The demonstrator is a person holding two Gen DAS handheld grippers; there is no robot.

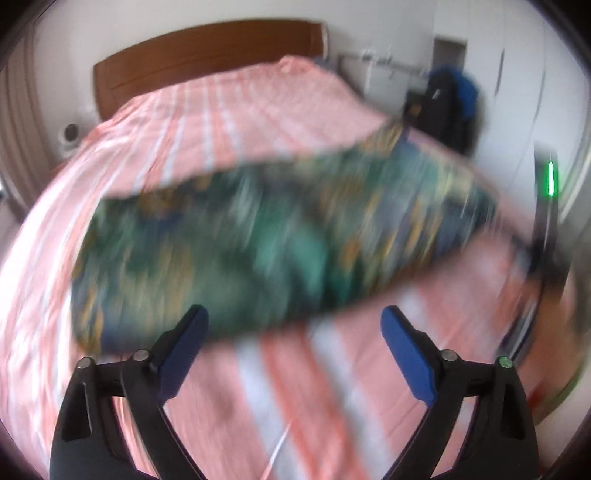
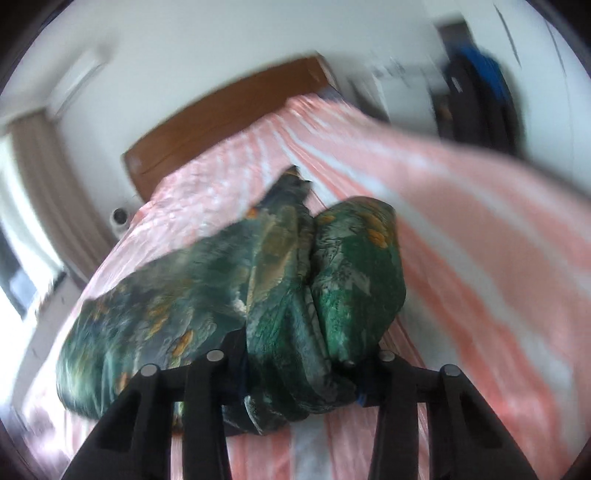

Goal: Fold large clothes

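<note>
Green, orange-flecked patterned fabric garment [image 2: 295,295] bunched between right gripper [image 2: 299,384] jaws, clamped tight, over pink striped bed [image 2: 461,240]. Left gripper [image 1: 295,332] spread wide, holding nothing, just short of garment.

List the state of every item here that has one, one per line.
Left tongs: open, empty.
Right tongs: shut on the garment.
Green patterned fabric garment: bunched, one end gripped, the rest on the bed.
Pink striped bed sheet: spread over the bed.

white walls [image 1: 221,14], wooden headboard [image 1: 207,55], pink striped bed [image 1: 229,110], beige curtain [image 2: 44,166], bright window [image 2: 14,206]
</note>
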